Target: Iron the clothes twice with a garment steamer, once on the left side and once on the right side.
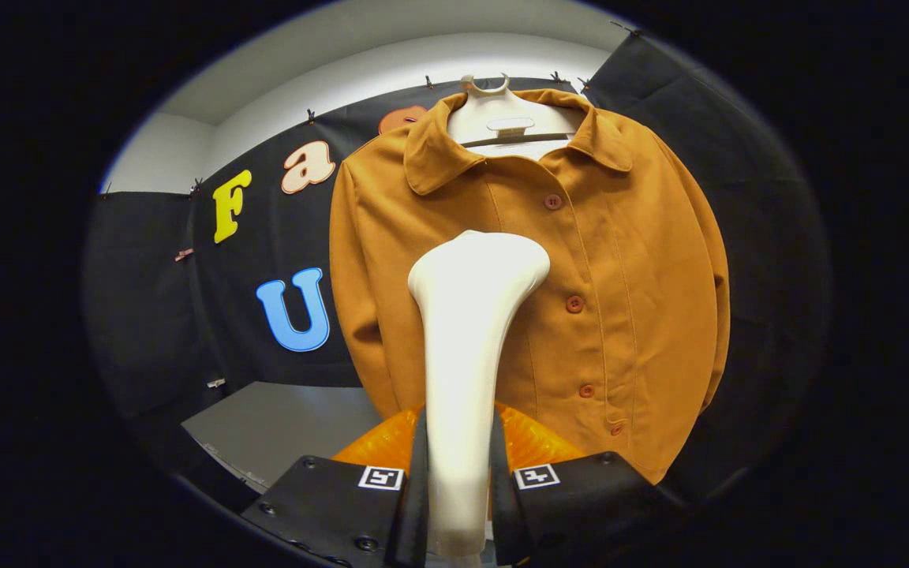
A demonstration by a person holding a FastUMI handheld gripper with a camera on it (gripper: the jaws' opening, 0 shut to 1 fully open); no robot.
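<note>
Your gripper [458, 481] pinches the white garment steamer [466, 355] by its handle, its head over the hanging orange jacket [620, 315] beside the button row, so a tilted stroke could snag a button or swing the jacket off its hanger [502, 118].

The white garment steamer [466, 331], clamped on both sides by the tool [458, 481], looks like smooth plastic with a soft satin sheen. The mustard-orange button-front jacket [620, 300] is matt woven cloth with a faintly brushed surface; its round buttons [574, 304] look like dull plastic. The white hanger [502, 118] looks like smooth plastic.
</note>
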